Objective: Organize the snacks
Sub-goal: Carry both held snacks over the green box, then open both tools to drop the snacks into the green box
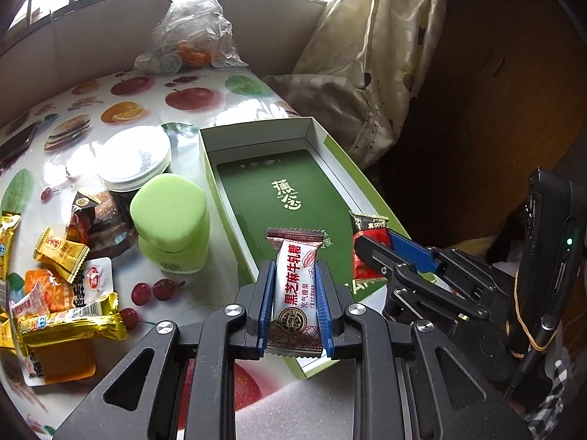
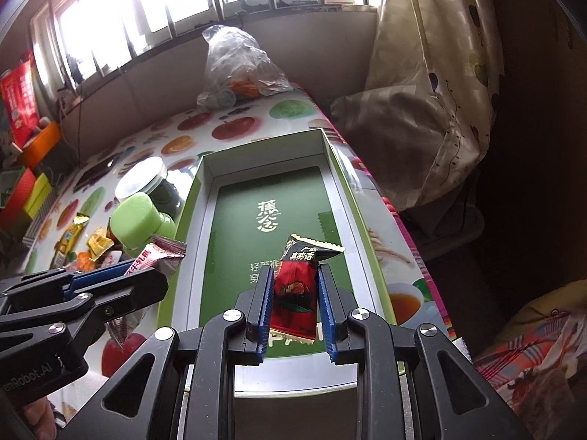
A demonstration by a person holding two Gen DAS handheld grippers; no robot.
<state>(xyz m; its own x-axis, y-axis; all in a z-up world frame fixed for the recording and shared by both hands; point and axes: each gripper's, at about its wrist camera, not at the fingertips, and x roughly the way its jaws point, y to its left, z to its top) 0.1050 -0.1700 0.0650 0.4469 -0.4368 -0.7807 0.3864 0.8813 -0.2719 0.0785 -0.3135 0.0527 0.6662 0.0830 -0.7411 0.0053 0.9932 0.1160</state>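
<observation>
Here, nearest the left wrist camera, the left tongs [image 1: 294, 295] are clamped on a white candy [image 1: 295, 293], its blue pads pressing both long edges. The candy's long axis runs along the fingers, pointing away from the camera, with its crimped maroon end [image 1: 295, 236] leading over the near corner of the green box [image 1: 256, 183].

Likewise, the right tongs [image 2: 295, 302] are clamped on a red-and-black candy [image 2: 296, 291]. Its long axis also lies along the fingers, tilted slightly right at the far end, where the black crimped tip [image 2: 315, 251] projects over the box floor [image 2: 234, 227]. Both candies are held in the air above the near end of the box, not resting in it.

The box is open and rectangular, its long axis running from near to far on the fruit-printed tabletop [image 1: 190, 99]. Its floor shows no snacks.

Left of the box stand a light-green jar [image 1: 170, 220] and, just behind it, a white-lidded jar [image 1: 134, 157]. Further left lies a loose heap of wrapped snacks [image 1: 62, 293]. At the far edge of the tabletop sits a clear plastic bag [image 1: 192, 29].
</observation>
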